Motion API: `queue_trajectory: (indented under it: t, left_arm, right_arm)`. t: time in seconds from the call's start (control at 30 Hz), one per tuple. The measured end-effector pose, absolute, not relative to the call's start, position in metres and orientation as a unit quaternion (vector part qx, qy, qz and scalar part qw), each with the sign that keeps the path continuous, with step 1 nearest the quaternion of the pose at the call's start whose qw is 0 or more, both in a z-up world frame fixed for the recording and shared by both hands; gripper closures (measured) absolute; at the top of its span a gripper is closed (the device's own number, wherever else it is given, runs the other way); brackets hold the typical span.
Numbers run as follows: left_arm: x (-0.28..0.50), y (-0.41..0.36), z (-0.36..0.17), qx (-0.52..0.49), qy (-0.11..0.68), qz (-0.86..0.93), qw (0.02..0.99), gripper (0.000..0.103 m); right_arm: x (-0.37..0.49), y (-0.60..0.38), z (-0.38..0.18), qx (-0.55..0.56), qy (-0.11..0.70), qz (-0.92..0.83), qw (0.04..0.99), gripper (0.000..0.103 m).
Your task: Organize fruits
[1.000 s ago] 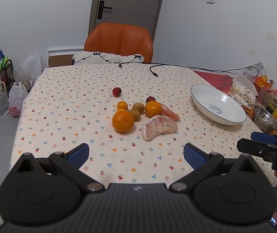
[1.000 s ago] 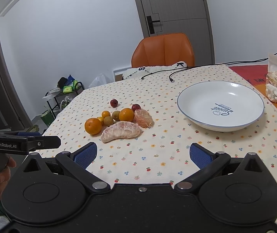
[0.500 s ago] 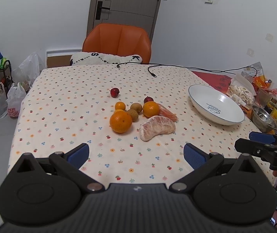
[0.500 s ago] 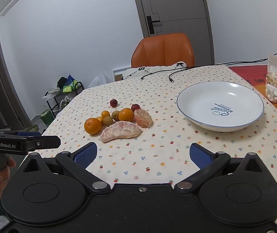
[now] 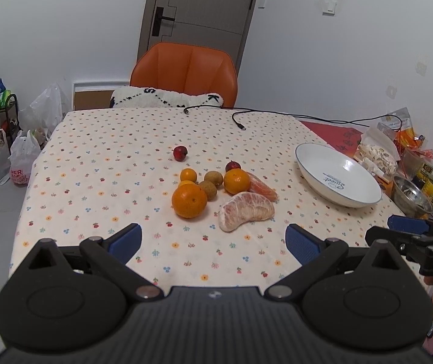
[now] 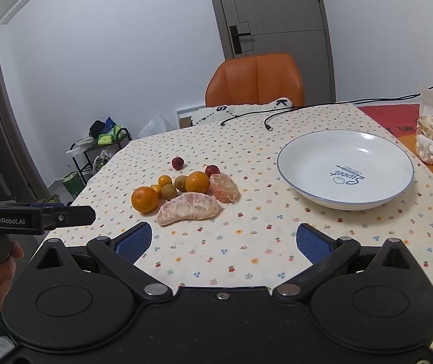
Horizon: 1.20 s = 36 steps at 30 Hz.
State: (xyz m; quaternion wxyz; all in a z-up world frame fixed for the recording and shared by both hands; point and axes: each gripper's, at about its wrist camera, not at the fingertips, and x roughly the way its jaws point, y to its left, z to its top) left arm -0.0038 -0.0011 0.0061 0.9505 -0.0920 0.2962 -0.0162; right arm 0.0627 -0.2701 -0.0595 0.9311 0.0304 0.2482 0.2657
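**Fingers apart above the worktop edge, fruit untouched**

The fingers of the left gripper [image 5: 213, 241] and the right gripper [image 6: 224, 239] stand wide apart and hold nothing, both over the near edge of the worktop [image 5: 95, 157]. The white plate [image 6: 345, 168] sits bare to the right, apart from the fruit. The fruit clusters mid-cloth: a pale pomelo segment [image 5: 246, 210] nearest, a large orange [image 5: 189, 200] to its left, a smaller orange [image 5: 236, 181] behind, and one red fruit [image 5: 180, 153] apart at the back.
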Motion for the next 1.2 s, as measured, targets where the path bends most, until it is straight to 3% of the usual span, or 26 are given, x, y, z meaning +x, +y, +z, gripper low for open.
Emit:
queue_trajectory:
  t: [0.4,0.7,0.9,1.1,1.2]
  left_arm:
    - [0.010,0.008,0.001,-0.103,0.289,-0.007,0.952,0.003]
    - [0.024,0.017,-0.007,-0.107,0.285,0.001,0.953,0.009]
    - [0.036,0.021,-0.016,-0.111,0.291,0.002,0.950,0.018]
    - [0.046,0.024,-0.024,-0.114,0.297,0.001,0.948,0.021]
    - [0.053,0.026,-0.029,-0.116,0.304,0.000,0.946,0.030]
  right_arm:
    - [0.079,-0.254,-0.068,0.030,0.260,0.277,0.924,0.000]
    - [0.094,-0.237,-0.074,0.029,0.270,0.290,0.918,0.000]
    - [0.102,-0.223,-0.078,0.024,0.275,0.297,0.914,0.000]
    - [0.112,-0.208,-0.082,0.016,0.282,0.302,0.911,0.000]
    - [0.118,-0.201,-0.082,0.011,0.282,0.301,0.911,0.000]
